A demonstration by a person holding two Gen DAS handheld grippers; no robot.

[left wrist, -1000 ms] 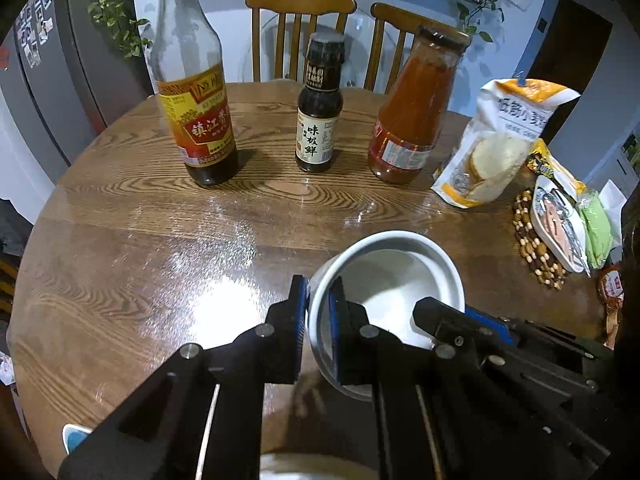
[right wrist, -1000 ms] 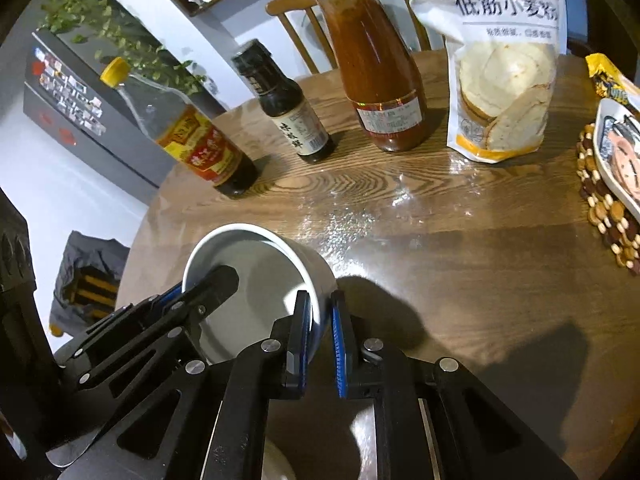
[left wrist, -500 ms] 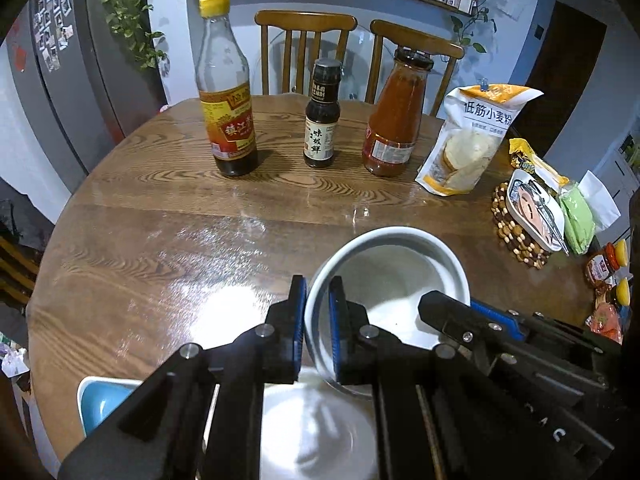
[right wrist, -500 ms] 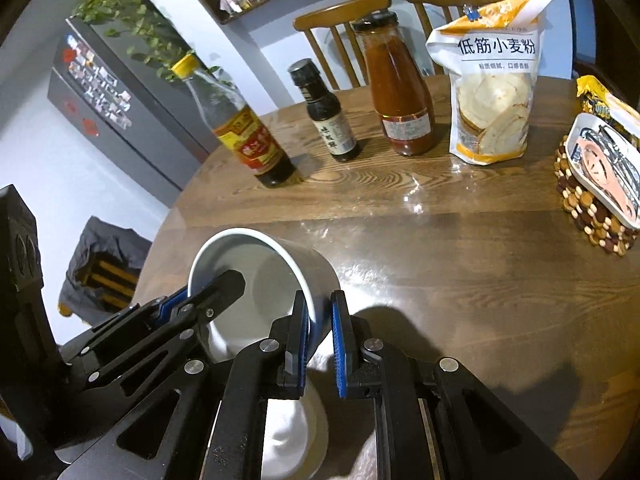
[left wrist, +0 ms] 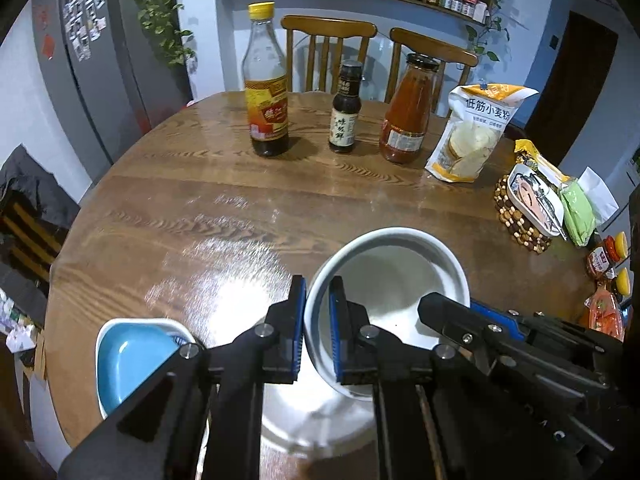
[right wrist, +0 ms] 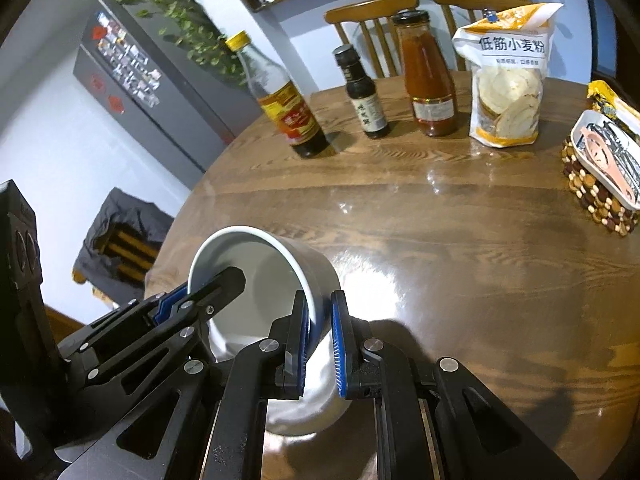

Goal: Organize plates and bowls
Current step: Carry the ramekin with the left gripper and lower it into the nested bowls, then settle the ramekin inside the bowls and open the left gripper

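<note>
The left gripper (left wrist: pixel 318 332) is clamped on the near-left rim of the white bowl (left wrist: pixel 394 280); the right gripper (right wrist: pixel 320 344) pinches the opposite rim, so the bowl hangs tilted between them. Directly beneath sits a white plate (left wrist: pixel 320 428), the likely landing spot. A blue dish (left wrist: pixel 128 360) lies beside it, left of the left gripper.

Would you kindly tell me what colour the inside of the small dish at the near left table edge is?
Light blue inside, with a white rim: the small dish. It shows only in the left wrist view.
</note>
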